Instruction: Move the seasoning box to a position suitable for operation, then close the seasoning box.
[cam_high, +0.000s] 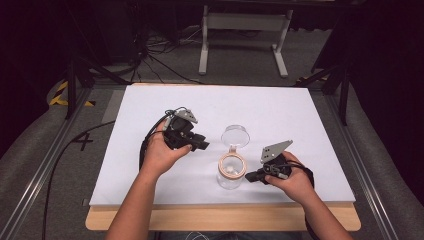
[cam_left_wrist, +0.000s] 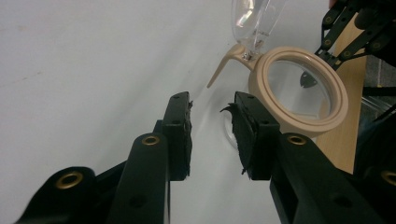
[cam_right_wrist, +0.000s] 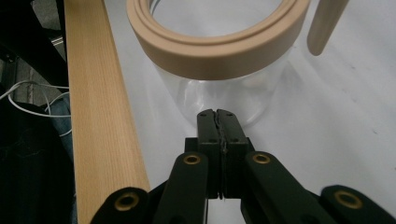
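Nearest you, your right gripper (cam_high: 250, 176) lies low by the table's front edge, jaws pressed together on nothing, tips just short of the clear jar (cam_high: 231, 172). Further out, your left gripper (cam_high: 200, 144) angles inward towards the jar's hinged lid (cam_high: 236, 135), jaws parted and empty above the white table (cam_high: 300, 115).
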